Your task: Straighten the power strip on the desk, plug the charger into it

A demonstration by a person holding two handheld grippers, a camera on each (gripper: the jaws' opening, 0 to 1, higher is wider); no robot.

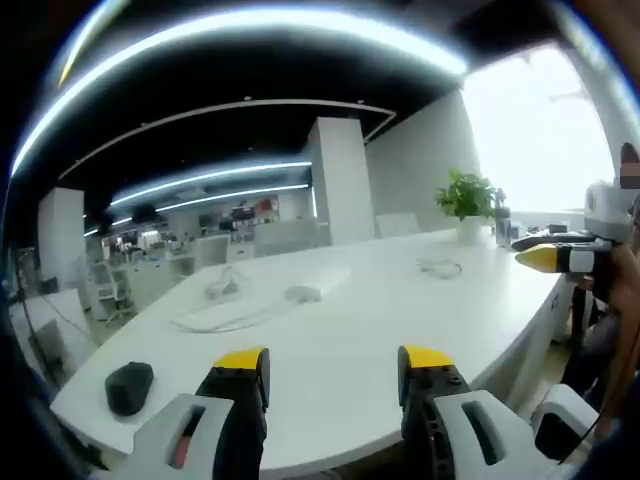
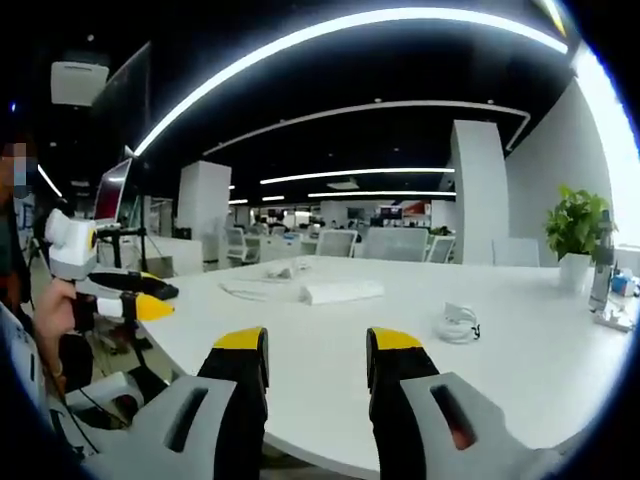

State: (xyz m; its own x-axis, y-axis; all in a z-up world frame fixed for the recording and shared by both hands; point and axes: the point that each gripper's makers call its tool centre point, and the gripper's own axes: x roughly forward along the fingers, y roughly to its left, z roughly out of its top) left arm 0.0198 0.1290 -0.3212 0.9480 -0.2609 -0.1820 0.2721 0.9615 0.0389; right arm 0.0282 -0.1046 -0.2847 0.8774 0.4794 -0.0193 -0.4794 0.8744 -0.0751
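Note:
A long white power strip (image 2: 340, 291) lies at an angle on the white desk (image 2: 520, 370), its cable (image 2: 255, 290) trailing off to the left. In the left gripper view the same strip (image 1: 312, 284) sits mid-desk with its cable (image 1: 215, 312) looping toward me. A small white charger with a coiled cord (image 2: 458, 322) rests to the right of the strip, and shows farther off as the charger (image 1: 440, 267). My left gripper (image 1: 335, 365) is open over the near desk edge. My right gripper (image 2: 317, 350) is open too, holding nothing. Both are well short of the strip.
A black mouse (image 1: 128, 387) lies near the desk's left corner. A potted plant (image 2: 575, 225) and a bottle (image 2: 600, 270) stand at the far right. The other gripper (image 1: 555, 258) reaches in from the right. Office chairs and desks stand behind.

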